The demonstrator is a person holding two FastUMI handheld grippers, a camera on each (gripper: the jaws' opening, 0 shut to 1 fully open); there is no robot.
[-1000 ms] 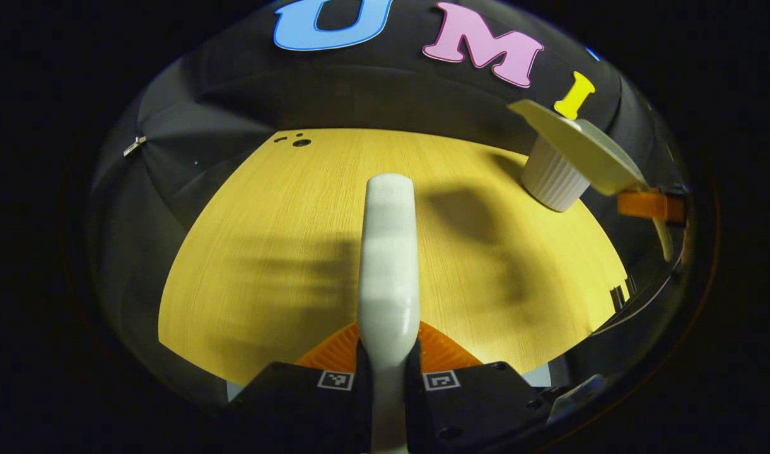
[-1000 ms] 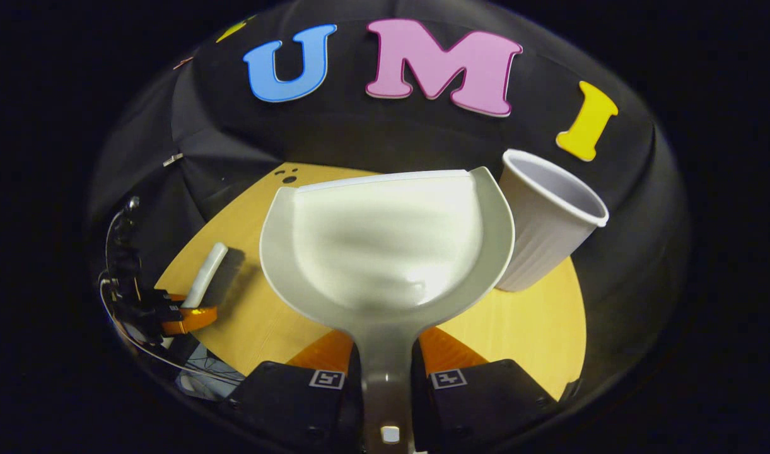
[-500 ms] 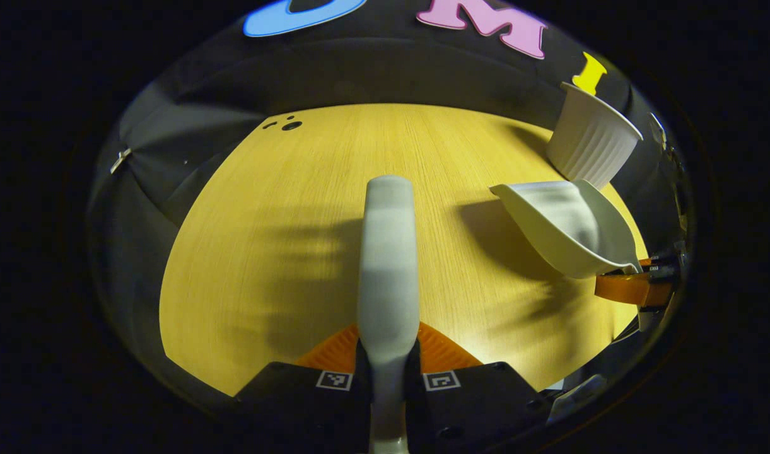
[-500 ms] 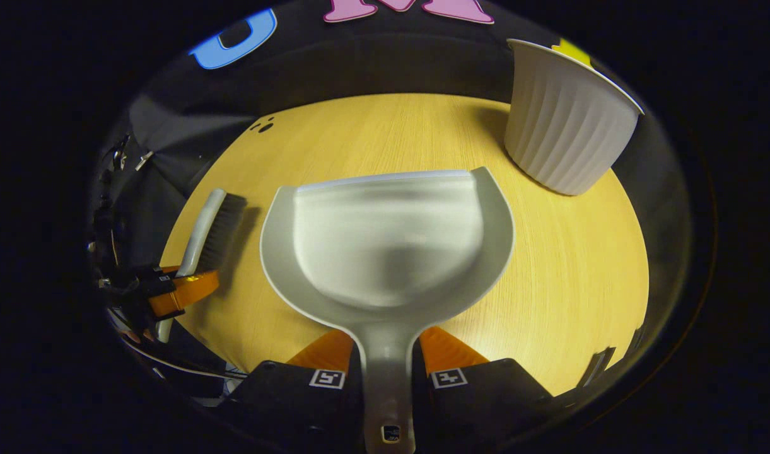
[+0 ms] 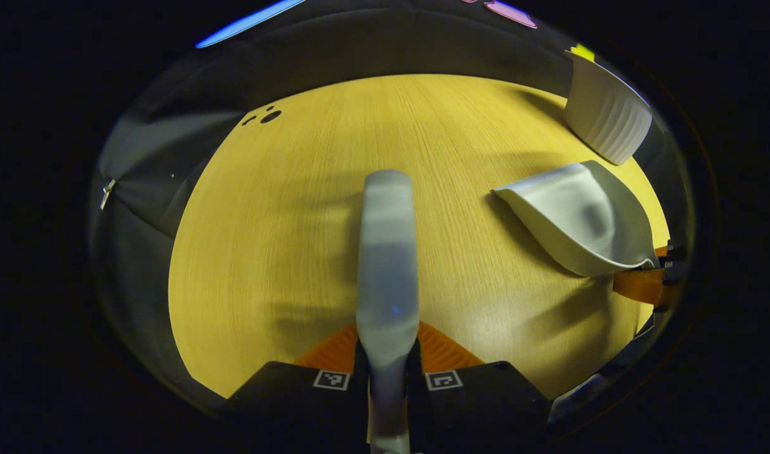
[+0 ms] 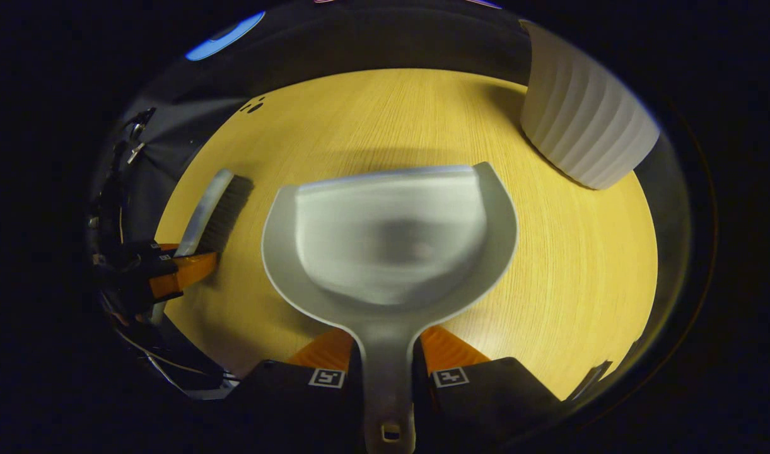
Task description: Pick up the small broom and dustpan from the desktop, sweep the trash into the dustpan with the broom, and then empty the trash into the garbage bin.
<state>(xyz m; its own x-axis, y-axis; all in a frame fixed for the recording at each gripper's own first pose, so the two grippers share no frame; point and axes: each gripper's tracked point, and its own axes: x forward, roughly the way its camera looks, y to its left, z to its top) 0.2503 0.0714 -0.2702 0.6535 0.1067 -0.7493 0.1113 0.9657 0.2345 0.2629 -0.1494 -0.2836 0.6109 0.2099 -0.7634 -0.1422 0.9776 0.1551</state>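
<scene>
Left hand-held gripper (image 5: 388,372) pinches broom (image 5: 388,252) handle, brush ahead over tabletop (image 5: 284,221). Right hand-held gripper (image 6: 388,378) clamps dustpan (image 6: 391,246) handle; garbage bin (image 6: 583,132) stands ahead-right, w/ pan just above tabletop.

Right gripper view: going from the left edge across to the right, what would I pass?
Left gripper holding the broom → dustpan, gripped at its handle by the right gripper → white ribbed bin, all over the wooden desktop.
</scene>
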